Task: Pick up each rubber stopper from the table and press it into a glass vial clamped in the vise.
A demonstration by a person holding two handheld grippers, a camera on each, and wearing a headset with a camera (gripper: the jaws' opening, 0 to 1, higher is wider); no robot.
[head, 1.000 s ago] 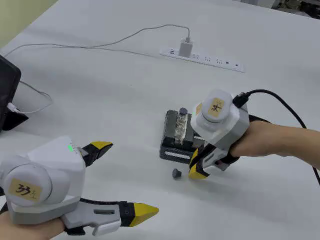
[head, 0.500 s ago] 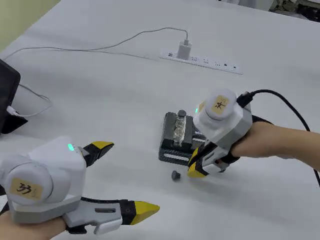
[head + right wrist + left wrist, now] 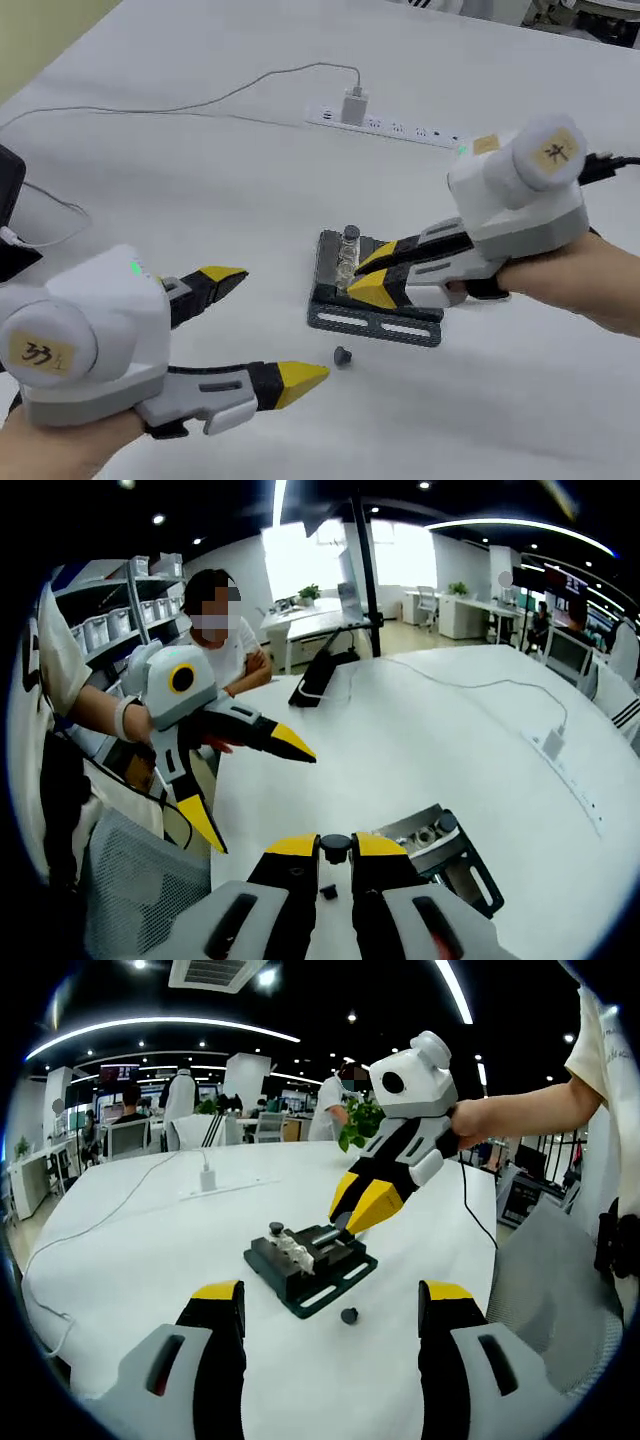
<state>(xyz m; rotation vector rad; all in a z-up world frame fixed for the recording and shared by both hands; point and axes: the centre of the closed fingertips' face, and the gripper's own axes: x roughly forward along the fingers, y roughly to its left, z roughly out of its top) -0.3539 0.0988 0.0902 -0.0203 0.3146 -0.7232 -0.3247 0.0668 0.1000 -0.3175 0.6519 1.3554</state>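
**Operator:** Black rubber: where does it lie in the head view?

**Manual:** One loose stopper (image 3: 342,355) lies on the table (image 3: 200,180), just in front of the vise (image 3: 372,318). It is nearer your left gripper (image 3: 262,328), whose jaws are spread wide and hold nothing. Your right gripper (image 3: 365,277) hangs over the vise with its jaws almost together, tips pointing at the glass vials (image 3: 347,265). The far vial carries a seated stopper (image 3: 350,233).

**Operator:** And the left gripper view?

**Manual:** The loose stopper (image 3: 348,1315) lies ahead of the left gripper (image 3: 335,1300), roughly on the centre line between its open jaws and touching neither. The vise (image 3: 325,1290) stands just beyond it, long axis slanting across the view. The right gripper (image 3: 352,1210) hangs above the vise.

**Operator:** And the right gripper view?

**Manual:** The right gripper (image 3: 337,848) appears to pinch a held stopper (image 3: 335,844) between its tips. The vise (image 3: 470,875) lies ahead and to the right of the jaws, below them. Open vial mouths (image 3: 425,832) show beside the seated stopper (image 3: 445,822). The coming move likely calls for you to swing right, then descend on an open mouth.
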